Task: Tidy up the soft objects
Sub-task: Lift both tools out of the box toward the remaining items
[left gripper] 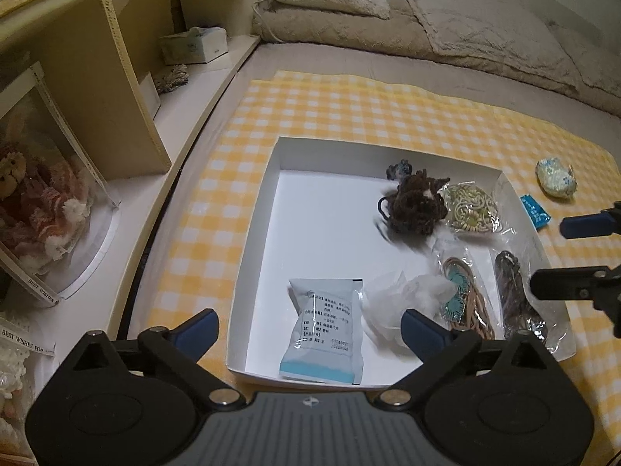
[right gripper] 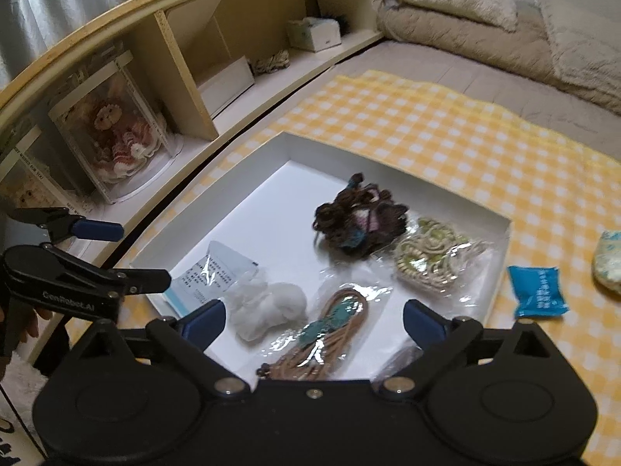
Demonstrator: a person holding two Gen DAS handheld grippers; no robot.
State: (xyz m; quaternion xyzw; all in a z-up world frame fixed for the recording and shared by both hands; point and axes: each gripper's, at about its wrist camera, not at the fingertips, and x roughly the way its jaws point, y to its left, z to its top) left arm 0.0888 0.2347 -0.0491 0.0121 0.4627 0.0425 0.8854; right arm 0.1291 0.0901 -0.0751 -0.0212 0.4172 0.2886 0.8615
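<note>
A shallow white box (left gripper: pixel 256 209) (right gripper: pixel 217 178) lies on the bed. It holds a brown yarn bundle (left gripper: pixel 417 204) (right gripper: pixel 361 221), a bagged green woven piece (left gripper: pixel 471 209) (right gripper: pixel 431 256), a white packet (left gripper: pixel 324 330) (right gripper: pixel 217 272), a white puff (left gripper: pixel 403 303) (right gripper: pixel 268 306) and bagged tan cords (left gripper: pixel 465 303) (right gripper: pixel 330 330). A blue sachet (left gripper: pixel 535 211) (right gripper: pixel 537 291) and a floral pouch (left gripper: pixel 557 178) (right gripper: pixel 609 260) lie outside to the right. My left gripper (left gripper: pixel 310 324) (right gripper: pixel 128 254) hangs open above the packet. My right gripper (right gripper: pixel 314 316) (left gripper: pixel 570 254) is open above the cords, holding nothing.
A yellow checked cloth (left gripper: pixel 349 108) lies under the box. To the left runs a wooden shelf unit (left gripper: pixel 128 89) with a tissue box (left gripper: pixel 194 44) and a boxed doll (left gripper: pixel 35 209). Folded beige bedding (left gripper: pixel 465 27) lies at the far end.
</note>
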